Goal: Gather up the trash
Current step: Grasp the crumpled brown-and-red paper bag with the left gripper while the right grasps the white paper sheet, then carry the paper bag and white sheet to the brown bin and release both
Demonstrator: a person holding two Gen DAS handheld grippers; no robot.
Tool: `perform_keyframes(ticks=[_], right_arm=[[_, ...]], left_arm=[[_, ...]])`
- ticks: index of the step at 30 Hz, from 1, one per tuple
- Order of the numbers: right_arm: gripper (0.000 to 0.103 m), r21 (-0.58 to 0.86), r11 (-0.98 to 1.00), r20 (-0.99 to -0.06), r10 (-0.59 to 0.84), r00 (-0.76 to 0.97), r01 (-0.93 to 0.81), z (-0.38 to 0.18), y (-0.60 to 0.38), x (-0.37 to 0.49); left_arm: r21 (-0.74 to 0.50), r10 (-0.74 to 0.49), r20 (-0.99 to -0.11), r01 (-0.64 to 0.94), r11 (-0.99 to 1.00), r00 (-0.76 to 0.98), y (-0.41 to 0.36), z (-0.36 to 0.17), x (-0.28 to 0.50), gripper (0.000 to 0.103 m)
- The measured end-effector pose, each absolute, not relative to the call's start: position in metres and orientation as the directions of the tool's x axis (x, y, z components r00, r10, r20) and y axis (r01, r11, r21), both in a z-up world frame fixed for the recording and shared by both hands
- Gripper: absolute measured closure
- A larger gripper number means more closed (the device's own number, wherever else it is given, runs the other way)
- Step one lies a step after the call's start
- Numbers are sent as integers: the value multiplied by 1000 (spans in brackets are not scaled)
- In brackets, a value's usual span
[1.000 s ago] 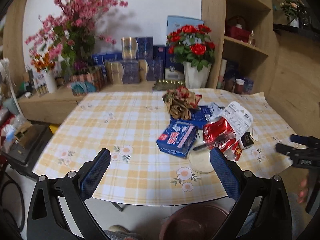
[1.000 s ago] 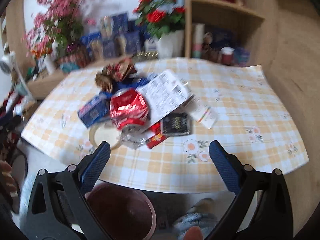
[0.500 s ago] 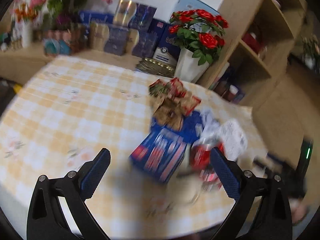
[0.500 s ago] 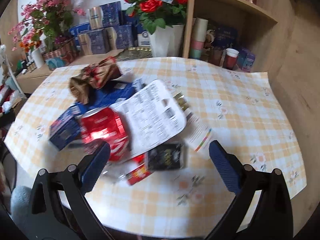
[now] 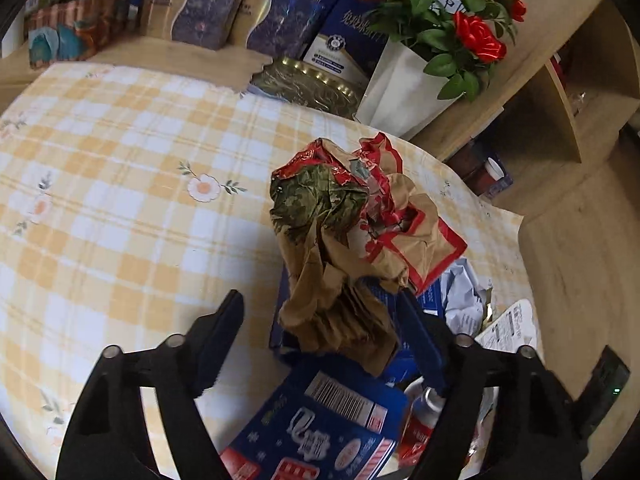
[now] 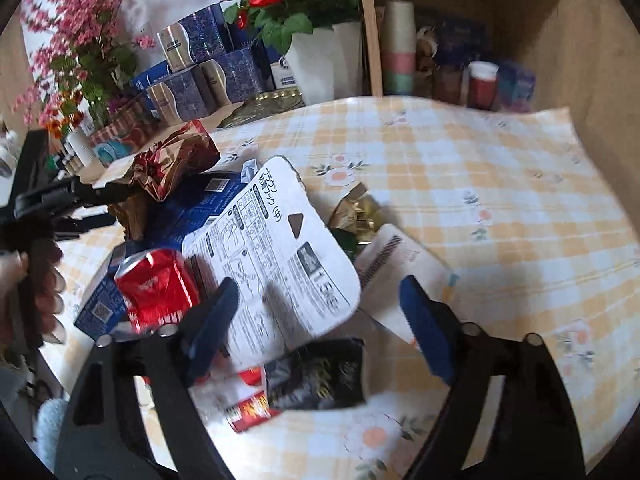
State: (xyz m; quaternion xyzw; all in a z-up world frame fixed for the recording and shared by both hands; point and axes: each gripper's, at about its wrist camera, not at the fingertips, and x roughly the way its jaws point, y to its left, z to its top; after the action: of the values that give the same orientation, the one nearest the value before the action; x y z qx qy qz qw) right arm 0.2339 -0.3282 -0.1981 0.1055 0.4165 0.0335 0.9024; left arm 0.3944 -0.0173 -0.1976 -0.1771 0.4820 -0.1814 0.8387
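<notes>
A pile of trash lies on the checked tablecloth [image 5: 120, 208]. My left gripper [image 5: 320, 304] hangs over a crumpled brown, red and green paper bag [image 5: 340, 232]. Its jaws are closing with the bag's lower end between them, and a gap still shows on the left side. Below it lie a blue box [image 5: 320, 432] and a red can [image 5: 420, 420]. My right gripper [image 6: 318, 292] is over a white printed card [image 6: 276, 248], jaws closing around its near edge without pressing. A crushed red can [image 6: 156, 284], a black sachet [image 6: 316, 372] and a white box [image 6: 404, 264] surround it.
A white vase of red roses [image 5: 400, 92] and blue gift boxes [image 5: 208, 8] stand behind the table. Wooden shelves [image 5: 560, 100] with stacked paper cups [image 6: 396, 48] are at the right. A hand [image 6: 40, 292] holds the left gripper [image 6: 68, 200] by the bag [image 6: 172, 160].
Both grippers moved forward and down from the table's near edge onto the pile. The left one swung to the crumpled bag, the right one over the white card. Both pairs of jaws narrowed.
</notes>
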Motion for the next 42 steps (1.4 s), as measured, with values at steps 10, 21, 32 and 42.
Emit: perform_keyframes(ticks=[10, 21, 32, 42], right_arm=[[97, 405, 911, -597, 331, 730, -82, -168, -330, 236], [97, 284, 956, -478, 206, 854, -72, -99, -320, 223], [97, 215, 975, -419, 144, 896, -56, -47, -309, 167], [97, 211, 975, -420, 150, 895, -65, -43, -294, 71]], left_arm=[[-441, -482, -708, 210, 873, 516, -22, -174, 396, 78], [-340, -373, -619, 193, 921, 691, 0, -101, 376, 84], [-322, -459, -554, 329, 888, 695, 9, -40, 300, 84], [-304, -568, -543, 486, 819, 619, 11, -49, 155, 84]])
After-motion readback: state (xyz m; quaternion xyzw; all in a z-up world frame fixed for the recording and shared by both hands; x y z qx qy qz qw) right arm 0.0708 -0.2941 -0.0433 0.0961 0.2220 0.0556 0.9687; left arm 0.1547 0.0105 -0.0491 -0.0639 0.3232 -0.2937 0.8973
